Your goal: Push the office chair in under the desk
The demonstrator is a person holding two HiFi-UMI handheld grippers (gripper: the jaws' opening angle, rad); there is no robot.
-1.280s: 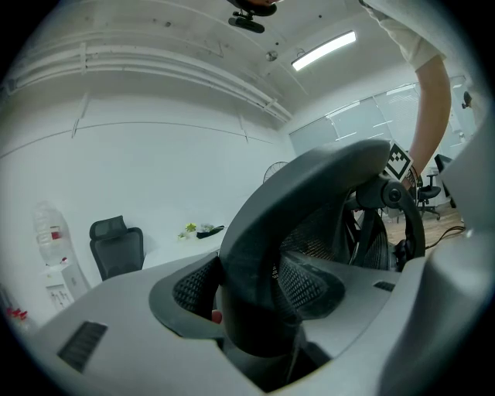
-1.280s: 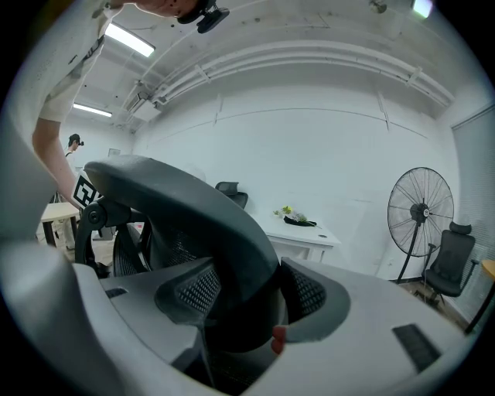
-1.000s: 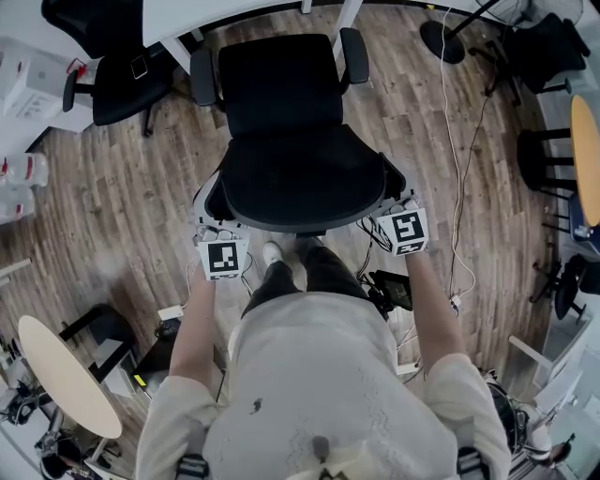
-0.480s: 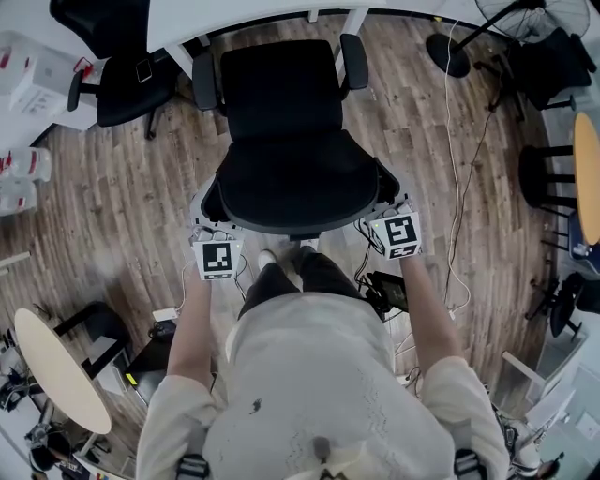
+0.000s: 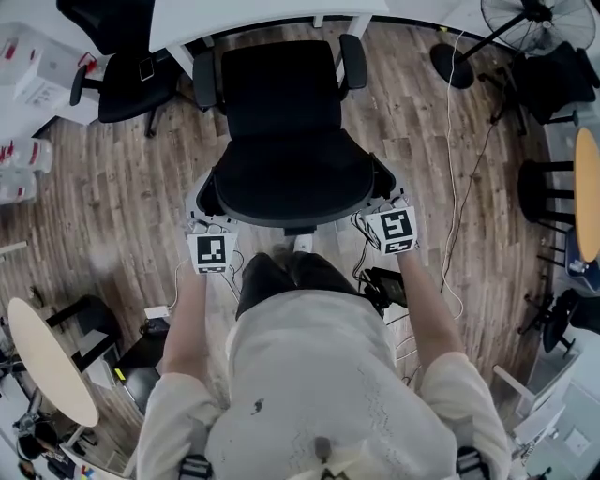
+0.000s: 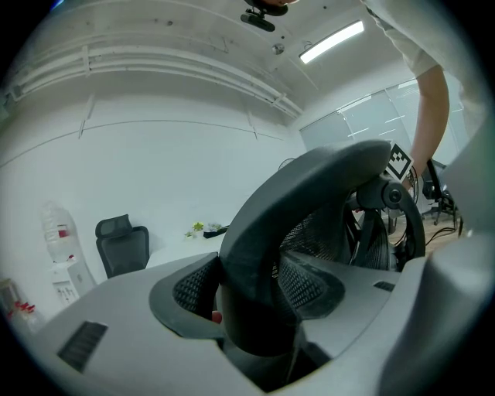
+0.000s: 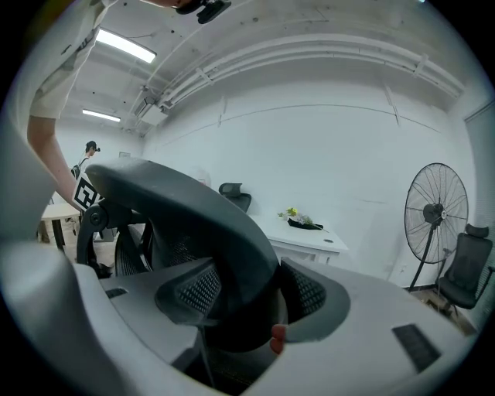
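In the middle of the head view, the black office chair (image 5: 291, 173) has its curved top rim clenched by the left gripper (image 6: 255, 302) at 8 o'clock and the right gripper (image 7: 240, 298) at 4 o'clock. The white desk (image 5: 262, 14) lies at 12 o'clock, close to the seat's front, on a wood-plank floor (image 5: 122, 187). The chair's back is mesh in a smooth plastic frame, and a round fan (image 5: 539, 19) stands at 1 o'clock.

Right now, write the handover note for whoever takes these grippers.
Left gripper: clamped on the left side of the chair backrest rim.
Right gripper: clamped on the right side of the rim.
Chair faces the desk, with the seat front about at its edge.
Done: chair lined up and gripped.
Left to do: push forward until the seat is under the desk.
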